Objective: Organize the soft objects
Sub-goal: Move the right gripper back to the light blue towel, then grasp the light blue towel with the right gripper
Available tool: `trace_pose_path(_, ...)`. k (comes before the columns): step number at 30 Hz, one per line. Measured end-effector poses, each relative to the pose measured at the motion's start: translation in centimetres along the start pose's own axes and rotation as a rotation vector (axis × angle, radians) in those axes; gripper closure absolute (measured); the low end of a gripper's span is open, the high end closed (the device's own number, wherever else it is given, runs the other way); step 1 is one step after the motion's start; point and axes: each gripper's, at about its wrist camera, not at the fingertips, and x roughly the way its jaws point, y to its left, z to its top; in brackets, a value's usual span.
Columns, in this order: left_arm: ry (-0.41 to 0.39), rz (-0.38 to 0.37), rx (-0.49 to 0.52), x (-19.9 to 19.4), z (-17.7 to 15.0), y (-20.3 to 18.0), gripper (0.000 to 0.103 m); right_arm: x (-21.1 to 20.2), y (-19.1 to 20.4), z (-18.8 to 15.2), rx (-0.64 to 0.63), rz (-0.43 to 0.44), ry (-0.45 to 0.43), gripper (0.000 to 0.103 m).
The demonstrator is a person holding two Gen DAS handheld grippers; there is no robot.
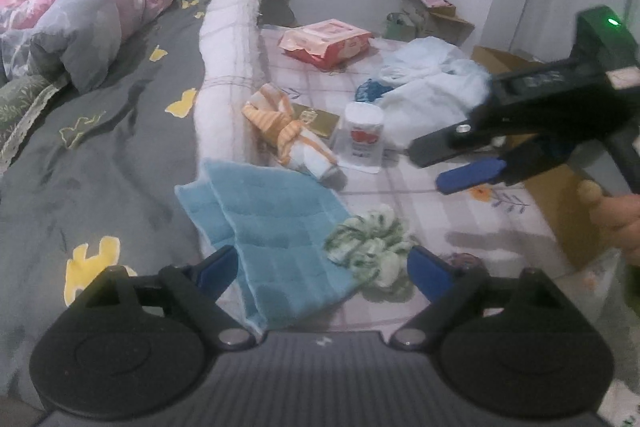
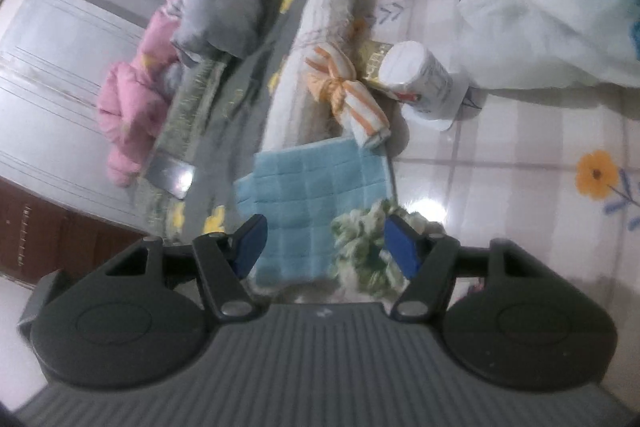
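A light blue quilted towel (image 1: 276,227) lies flat at the edge of the bed, and shows in the right wrist view (image 2: 316,195) too. A green-and-white scrunchie (image 1: 370,245) lies at its right corner (image 2: 366,247). An orange-striped knotted cloth (image 1: 292,133) lies beyond it (image 2: 348,91). My left gripper (image 1: 324,267) is open, low over the towel and scrunchie. My right gripper (image 2: 324,243) is open above the same two things; it also appears at the right of the left wrist view (image 1: 430,165).
A white bottle (image 1: 362,137) and a gold box (image 1: 316,119) stand behind the striped cloth. A white garment pile (image 1: 432,87) and a pink wipes pack (image 1: 326,41) lie farther back. A pink-and-grey quilt (image 1: 80,27) is bunched at left. Cardboard boxes (image 1: 436,7) stand by the wall.
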Motion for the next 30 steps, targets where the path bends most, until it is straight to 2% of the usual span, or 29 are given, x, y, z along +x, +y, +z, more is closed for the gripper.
trace_pose_path(4, 0.022, 0.074, 0.012, 1.4, 0.3, 0.1, 0.015, 3.5, -0.8, 1.7, 0.019, -0.037, 0.043, 0.038)
trace_pose_path(9, 0.045, 0.119, -0.015, 2.8, 0.7, 0.9, 0.016, 7.4, -2.0, 3.0, 0.051, -0.081, 0.092, 0.038)
trace_pose_path(12, 0.060, 0.134, -0.043, 3.7, 1.0, 1.6, 0.030, 9.4, -2.4, 3.3, 0.055, -0.099, 0.116, 0.038)
trace_pose_path(13, 0.063, 0.134, -0.051, 4.0, 1.0, 1.8, 0.033, 9.9, -2.6, 3.4, 0.062, -0.092, 0.125, 0.041)
trace_pose_path(16, 0.052, 0.107, -0.075, 4.0, 1.2, 2.0, 0.037, 10.7, -2.5, 3.5, 0.070, -0.054, 0.144, 0.042)
trace_pose_path(21, 0.043, -0.007, -0.103, 4.2, 1.4, 2.0, 0.037, 11.8, -2.8, 3.5, 0.103, 0.039, 0.191, 0.040)
trace_pose_path(30, 0.088, -0.094, -0.101, 7.1, 1.6, 0.8, 0.035, 11.6, -4.4, 3.4, 0.198, 0.206, 0.206, 0.036)
